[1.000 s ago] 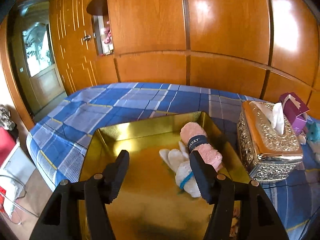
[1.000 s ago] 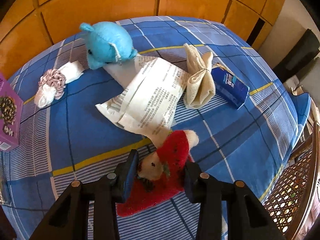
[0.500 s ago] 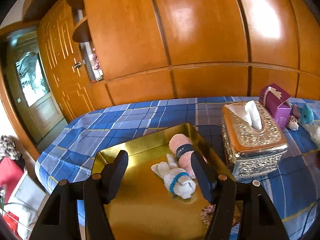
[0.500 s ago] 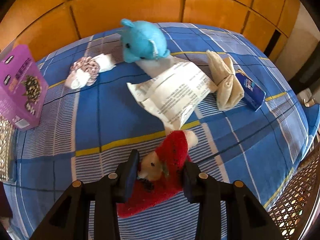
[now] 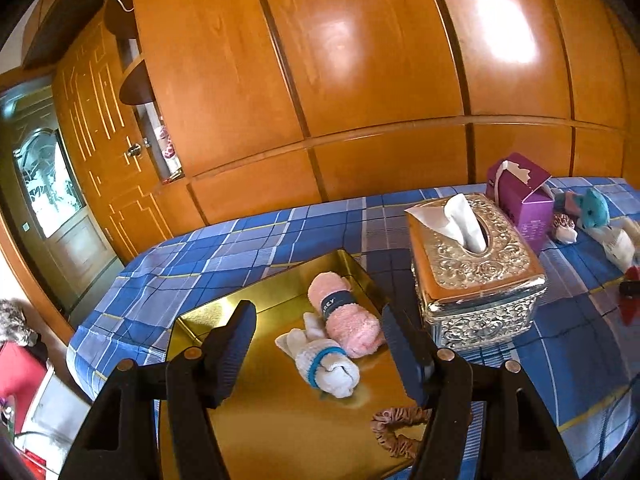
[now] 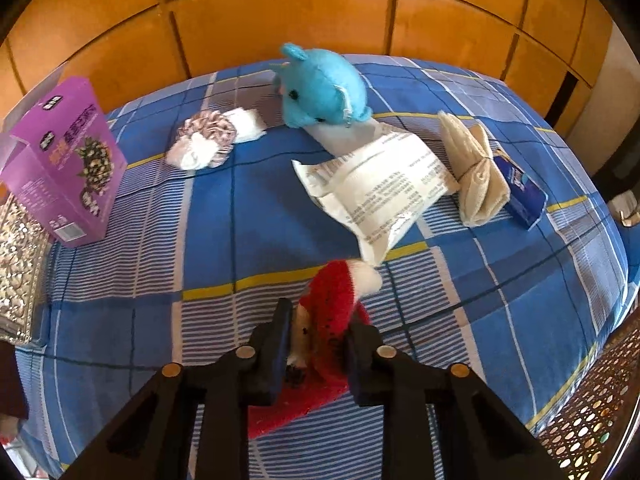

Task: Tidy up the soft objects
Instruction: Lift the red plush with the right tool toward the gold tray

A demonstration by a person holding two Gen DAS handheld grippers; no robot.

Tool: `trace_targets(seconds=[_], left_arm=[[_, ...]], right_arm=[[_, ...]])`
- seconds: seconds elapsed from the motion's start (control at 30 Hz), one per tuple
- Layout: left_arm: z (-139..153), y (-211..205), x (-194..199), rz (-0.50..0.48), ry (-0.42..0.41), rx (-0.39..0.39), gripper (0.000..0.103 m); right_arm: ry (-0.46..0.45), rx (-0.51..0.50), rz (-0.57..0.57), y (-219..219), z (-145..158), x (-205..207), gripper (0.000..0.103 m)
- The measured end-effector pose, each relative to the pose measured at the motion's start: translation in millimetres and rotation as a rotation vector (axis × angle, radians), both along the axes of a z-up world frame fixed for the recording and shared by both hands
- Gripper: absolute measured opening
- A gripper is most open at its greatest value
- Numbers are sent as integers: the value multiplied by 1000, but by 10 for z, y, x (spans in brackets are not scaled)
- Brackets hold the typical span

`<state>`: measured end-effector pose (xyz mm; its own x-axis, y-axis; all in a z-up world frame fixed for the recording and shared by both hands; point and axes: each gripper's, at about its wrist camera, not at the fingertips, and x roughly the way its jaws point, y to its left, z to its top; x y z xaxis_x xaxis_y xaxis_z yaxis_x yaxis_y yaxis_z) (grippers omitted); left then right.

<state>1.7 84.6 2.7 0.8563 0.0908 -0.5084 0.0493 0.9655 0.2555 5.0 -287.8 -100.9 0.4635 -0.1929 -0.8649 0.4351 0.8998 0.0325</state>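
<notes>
My right gripper (image 6: 320, 316) points down at the blue checked bedspread (image 6: 208, 240), and its jaws are closing with a red Santa plush toy (image 6: 332, 300) squeezed between the pads. Farther off lie a blue plush animal (image 6: 324, 88), a beige tied cloth (image 6: 476, 172) and a pink scrunchie on a white cloth (image 6: 208, 140). My left gripper (image 5: 316, 312) hovers open and empty above a gold tray (image 5: 280, 420). In the tray are a pink rolled towel (image 5: 344, 316), a white rolled cloth with a blue band (image 5: 324, 364) and a brown scrunchie (image 5: 396, 432).
An ornate silver tissue box (image 5: 476, 276) stands right of the tray, a purple carton (image 5: 524, 196) behind it. A printed white packet (image 6: 380, 188) and a blue pack (image 6: 524, 196) lie on the bed. Wooden wall panels (image 5: 360, 80) back it; a wicker chair (image 6: 592, 420) is at right.
The right jaws have narrowed onto the red Santa toy. The left gripper has drawn back from the tray and rolled, bringing the tissue box and purple carton further into view.
</notes>
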Motion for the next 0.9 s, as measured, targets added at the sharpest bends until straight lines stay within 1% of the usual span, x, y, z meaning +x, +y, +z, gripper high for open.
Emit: trace_targets(seconds=[0.2,0.33,0.47,0.67,0.73,0.9], left_arm=[[-26,-44,10,-14,10,0,66],[-65,-36,15,-20,25,-9,66],[-99,-4,27,-20,40,-30,66],[-114,77,24,-12,47,-57,66],[-112,109,25,-6,47,-63,66],[-125,255,18,24,57,-78,66]], right_arm=[[-16,30,51,100,10,43,16],[-47,103,73,103,35,83,14],[-82,123,104,152,137,155,14],[-159,166,116,74,412,393,13],[-176,154,117,49,508,489,13],[-208,109,125,19,839,948,14]])
